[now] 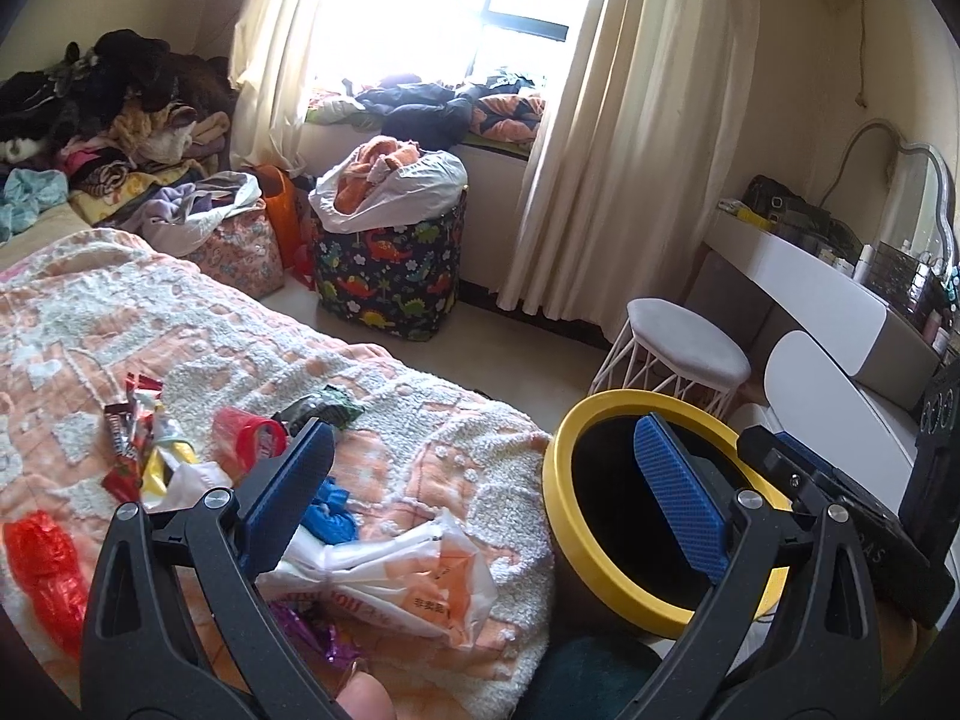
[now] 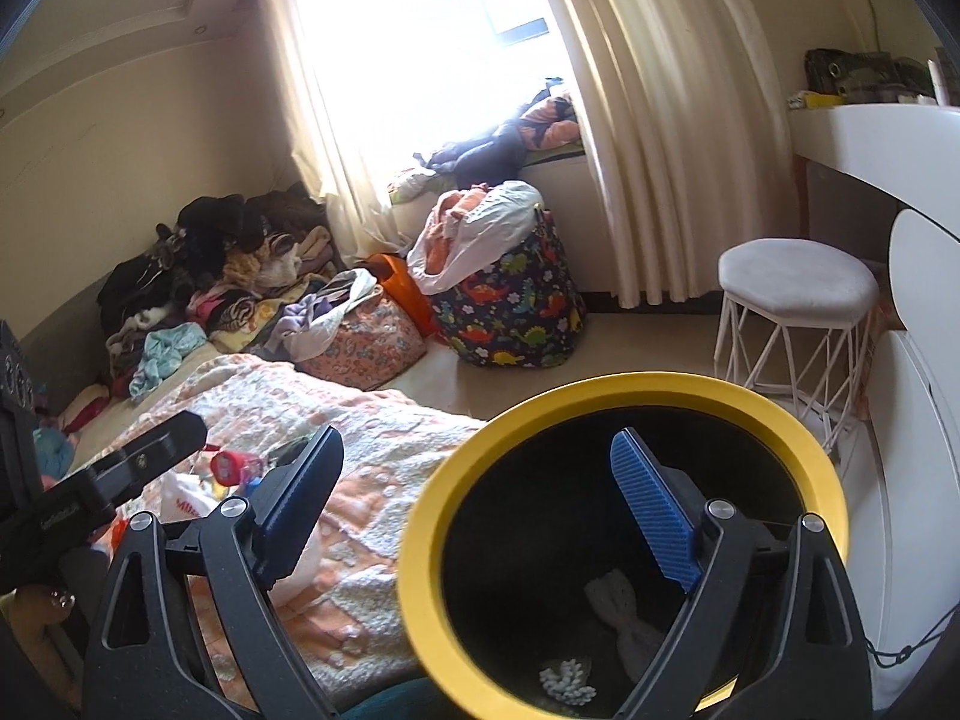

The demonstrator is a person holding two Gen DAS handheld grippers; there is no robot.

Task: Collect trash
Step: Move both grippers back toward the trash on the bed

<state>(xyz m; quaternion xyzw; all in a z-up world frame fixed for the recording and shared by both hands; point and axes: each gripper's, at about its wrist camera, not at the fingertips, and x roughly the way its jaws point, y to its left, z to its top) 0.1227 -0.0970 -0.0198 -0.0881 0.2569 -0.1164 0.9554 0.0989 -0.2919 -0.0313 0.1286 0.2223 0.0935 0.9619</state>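
Observation:
A black bin with a yellow rim (image 1: 576, 546) (image 2: 420, 540) stands on the floor beside the bed; white crumpled paper (image 2: 618, 600) lies inside it. Trash lies on the orange-and-white blanket (image 1: 420, 396): a white-and-orange plastic bag (image 1: 408, 576), a blue scrap (image 1: 330, 510), a red cup (image 1: 246, 438), candy wrappers (image 1: 138, 438), a red plastic bag (image 1: 42, 558) and a dark wrapper (image 1: 318, 408). My left gripper (image 1: 486, 480) is open and empty, above the bag and the bed's edge. My right gripper (image 2: 480, 504) is open and empty, over the bin's mouth.
A dinosaur-print hamper (image 1: 390, 264) with clothes and a floral bag (image 1: 240, 246) stand on the floor near the window. A white stool (image 1: 678, 348) and a white vanity desk (image 1: 804, 276) are on the right. Clothes pile up (image 1: 108, 114) at the bed's far end.

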